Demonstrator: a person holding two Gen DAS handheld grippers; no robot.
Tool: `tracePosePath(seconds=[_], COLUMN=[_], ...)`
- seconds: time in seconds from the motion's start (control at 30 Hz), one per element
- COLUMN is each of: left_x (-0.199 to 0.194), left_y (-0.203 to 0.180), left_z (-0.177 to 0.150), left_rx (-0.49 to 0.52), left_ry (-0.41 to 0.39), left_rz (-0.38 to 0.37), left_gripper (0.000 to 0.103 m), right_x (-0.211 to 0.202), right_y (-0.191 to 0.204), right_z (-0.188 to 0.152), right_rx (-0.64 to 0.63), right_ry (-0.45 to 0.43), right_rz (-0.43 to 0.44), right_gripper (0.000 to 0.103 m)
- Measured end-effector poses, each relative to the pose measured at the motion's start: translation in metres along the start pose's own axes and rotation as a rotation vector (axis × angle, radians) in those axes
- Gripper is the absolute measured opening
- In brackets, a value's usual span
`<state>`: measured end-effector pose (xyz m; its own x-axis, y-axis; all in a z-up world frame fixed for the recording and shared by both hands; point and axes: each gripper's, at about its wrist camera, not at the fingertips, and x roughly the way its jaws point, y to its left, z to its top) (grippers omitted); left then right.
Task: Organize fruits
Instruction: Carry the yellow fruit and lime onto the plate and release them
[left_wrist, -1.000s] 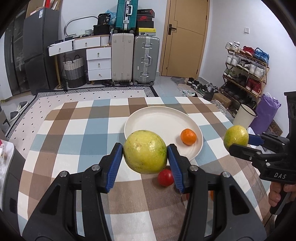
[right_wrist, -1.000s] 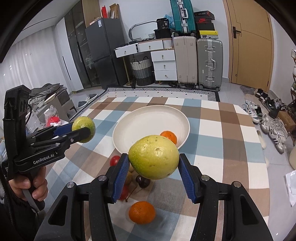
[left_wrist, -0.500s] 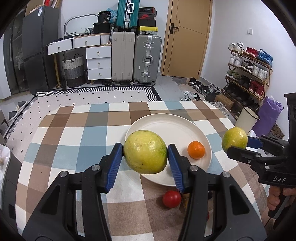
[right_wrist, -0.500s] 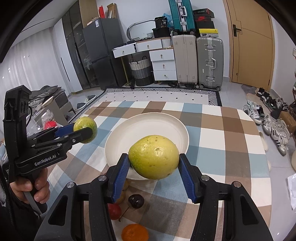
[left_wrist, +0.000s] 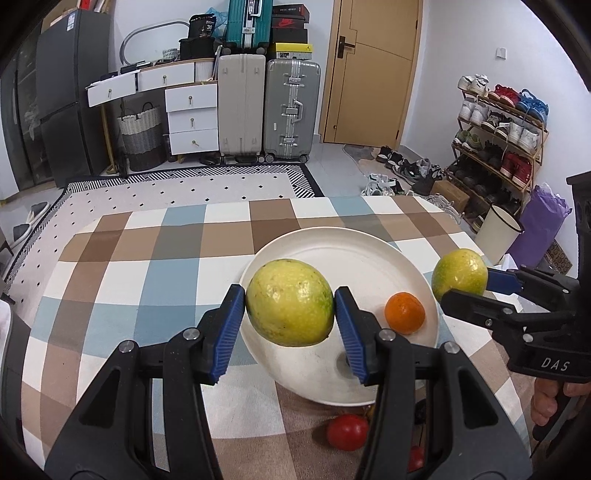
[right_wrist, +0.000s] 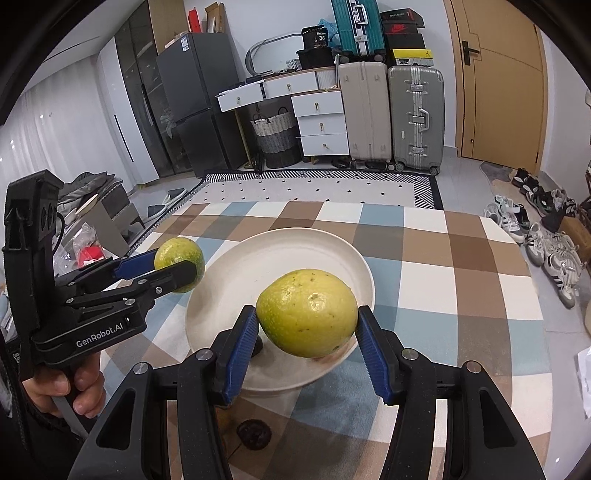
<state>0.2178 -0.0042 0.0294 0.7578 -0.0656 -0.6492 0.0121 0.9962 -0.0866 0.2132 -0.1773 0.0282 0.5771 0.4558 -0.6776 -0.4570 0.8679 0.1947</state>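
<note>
Two handheld grippers hover over a checked counter (left_wrist: 155, 295), each carrying a yellow-green fruit. The left gripper (left_wrist: 290, 314) has its blue fingers (left_wrist: 227, 332) pinching the left fruit (left_wrist: 290, 307) above the near-left rim of a white plate (left_wrist: 354, 258). The right gripper (right_wrist: 306, 325) pinches the right fruit (right_wrist: 307, 312) above the plate's near edge. One orange (left_wrist: 404, 313) lies on the plate. A red fruit (left_wrist: 347, 432) sits on the counter just in front of the plate, and a dark round fruit (right_wrist: 254, 435) lies near it.

Right gripper (left_wrist: 463, 286) reads "DAS"; left gripper (right_wrist: 177, 267) reads "GenRobot.AI"
</note>
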Motion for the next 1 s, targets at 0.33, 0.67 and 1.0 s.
tracePosePath(seconds=[0.33,0.67,1.0], left_x=[0.028,0.047,0.055], left_y=[-0.001,0.001,0.003], left_z=[0.002,-0.003,-0.003], left_rx=[0.008,0.007,0.002], left_ry=[0.030,0.056,0.074], left_rz=[0.020,0.034,0.036], left_gripper=[0.047,0.048,0.048], right_x=[0.026,0.051,0.064], right_y=[-0.005,-0.007,-0.008], right_z=[0.012,0.018,0.018], right_rx=[0.009,0.015,0.022], right_ry=[0.007,0.020,0.038], right_rz=[-0.002,-0.008,-0.016], right_gripper=[0.055,0.055,0.055])
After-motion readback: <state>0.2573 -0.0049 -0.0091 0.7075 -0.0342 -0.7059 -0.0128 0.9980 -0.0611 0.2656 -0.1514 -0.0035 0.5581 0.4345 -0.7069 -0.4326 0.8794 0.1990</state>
